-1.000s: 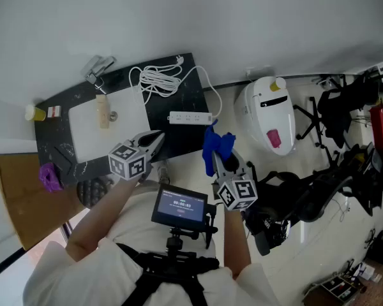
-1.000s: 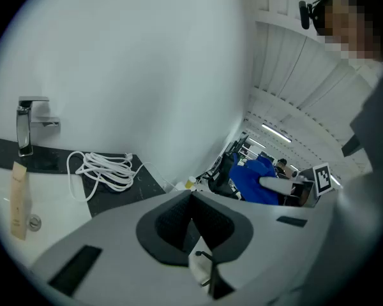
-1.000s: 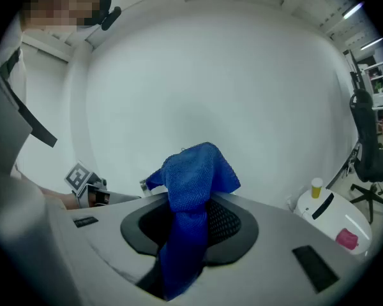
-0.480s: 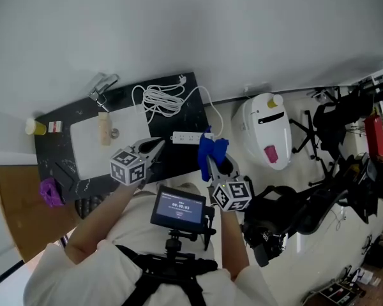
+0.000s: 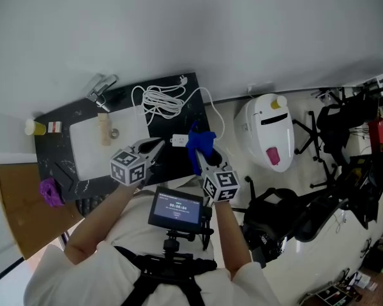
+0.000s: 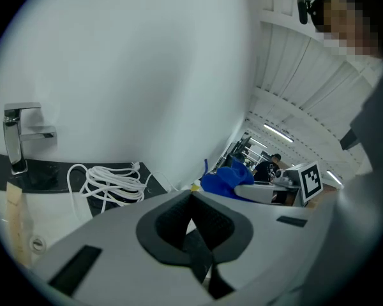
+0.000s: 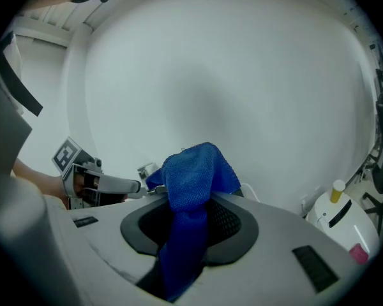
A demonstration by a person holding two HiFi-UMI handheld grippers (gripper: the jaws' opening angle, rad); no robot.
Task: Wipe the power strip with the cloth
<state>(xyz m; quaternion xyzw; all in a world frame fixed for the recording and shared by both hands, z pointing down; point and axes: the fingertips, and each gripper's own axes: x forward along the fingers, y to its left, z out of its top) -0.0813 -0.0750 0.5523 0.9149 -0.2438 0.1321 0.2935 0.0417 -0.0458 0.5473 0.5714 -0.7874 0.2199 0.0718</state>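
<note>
Dark stone countertop is seen in the upper left of the head view, set against a plain white wall. At its far left edge a small yellow cup is placed, and below it a purple object lies near the counter's lower corner. A chrome faucet is mounted at the top, over a pale sink basin.

The left gripper is held over the counter's lower edge, left of centre. In its own view its jaws are seen pressed together with nothing between them. Above it, a coiled white cable is laid on the counter. The power strip lies at frame centre, only its left end being visible. Its right part is covered by the blue cloth, though contact cannot be confirmed. The cloth is clamped in the jaws of the right gripper, its folded end rising above them.

To the right, a white appliance with a yellow knob is set on the pale floor, and black chairs are crowded along the right edge.
</note>
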